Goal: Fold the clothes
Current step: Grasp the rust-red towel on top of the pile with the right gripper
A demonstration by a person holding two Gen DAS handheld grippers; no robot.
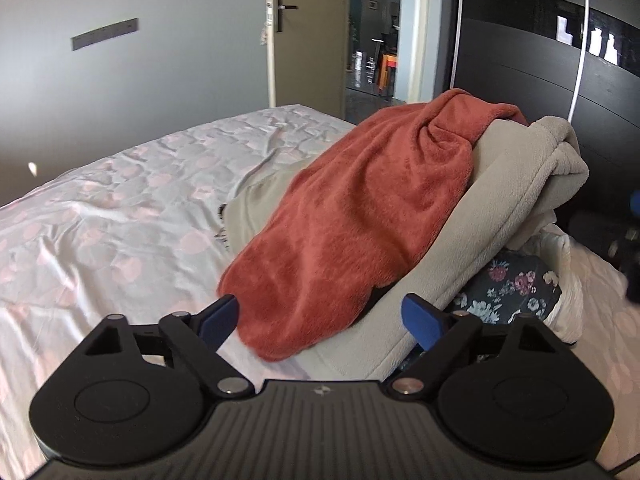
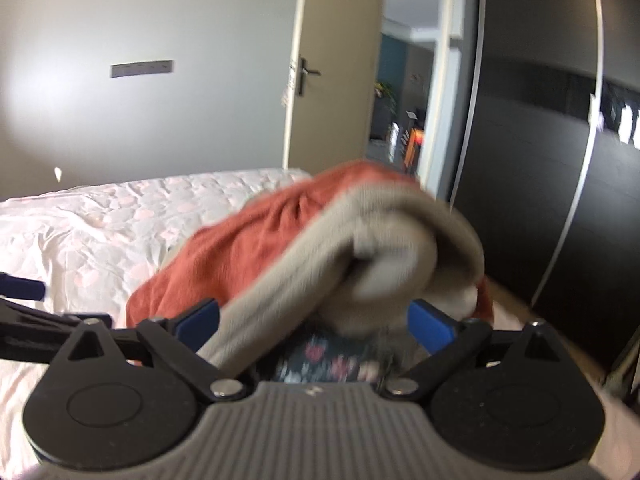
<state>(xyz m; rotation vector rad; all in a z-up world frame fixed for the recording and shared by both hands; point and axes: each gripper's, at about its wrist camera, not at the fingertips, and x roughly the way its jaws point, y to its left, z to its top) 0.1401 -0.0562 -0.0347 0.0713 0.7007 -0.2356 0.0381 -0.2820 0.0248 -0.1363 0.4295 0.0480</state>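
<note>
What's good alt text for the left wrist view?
An open hand-held gripper points at a pile of clothes on a bed: a rust-red fleece garment draped over a beige one, with a dark floral fabric beneath. Behind stand a grey wall, an open door and a dark wardrobe.

No readable text, number or brand shows in either view. The only mark is a small pale emblem on the ribbed body of each tool [image 1: 322,391] [image 2: 310,391], too small to make out. A sticker on the door [image 1: 269,16] is too blurred to read.
</note>
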